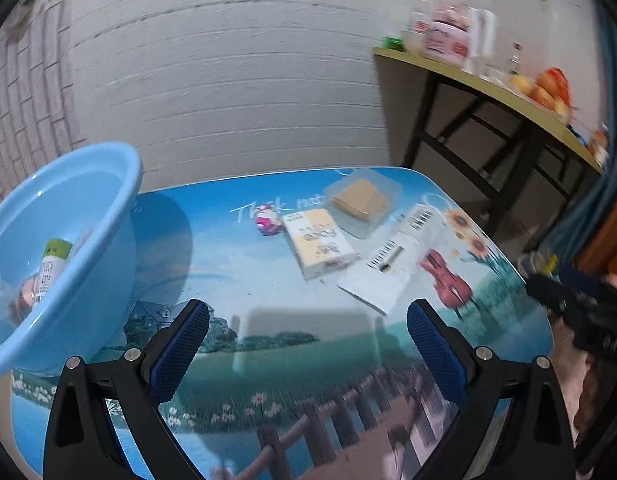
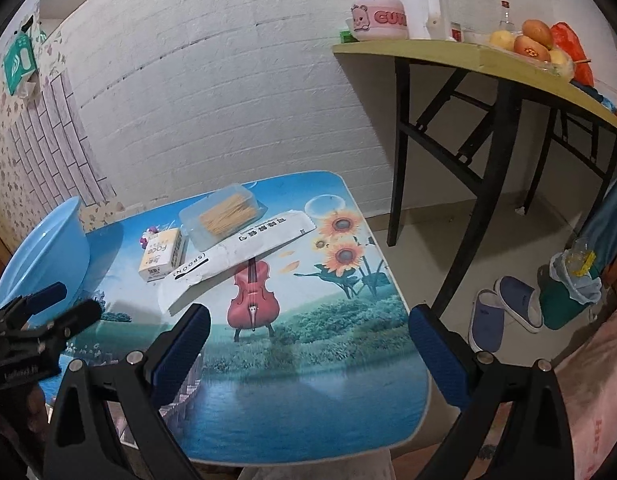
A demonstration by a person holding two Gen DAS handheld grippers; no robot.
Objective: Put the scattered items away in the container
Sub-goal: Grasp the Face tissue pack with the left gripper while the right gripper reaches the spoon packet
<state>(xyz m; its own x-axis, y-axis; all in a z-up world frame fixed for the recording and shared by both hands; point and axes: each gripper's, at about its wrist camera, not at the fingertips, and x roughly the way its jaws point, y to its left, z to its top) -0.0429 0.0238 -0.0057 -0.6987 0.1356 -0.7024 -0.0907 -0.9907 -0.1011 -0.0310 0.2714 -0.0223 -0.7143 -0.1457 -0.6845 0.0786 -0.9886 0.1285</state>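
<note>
Tongs, left (image 1: 307, 344) and right (image 2: 309, 346), spread wide, seemingly empty

The table (image 2: 308, 400) carries a printed scene of blue sky and water, green meadow, yellow sunflowers, a red violin and a brown plank bridge, and the basin (image 1: 88, 216) on it is plain light blue. The small carton (image 1: 320, 242) is pale yellow with dark lettering, the spoon packet (image 2: 244, 256) white with black print and barcodes, the toothpick box (image 2: 222, 216) clear over tan sticks, and the little toy (image 1: 267, 220) pink and white. Each claw, left (image 1: 307, 354) and right (image 2: 308, 356), is black with dark blue textured pads (image 2: 180, 356), against a white brick-patterned wall (image 2: 228, 80).
</note>
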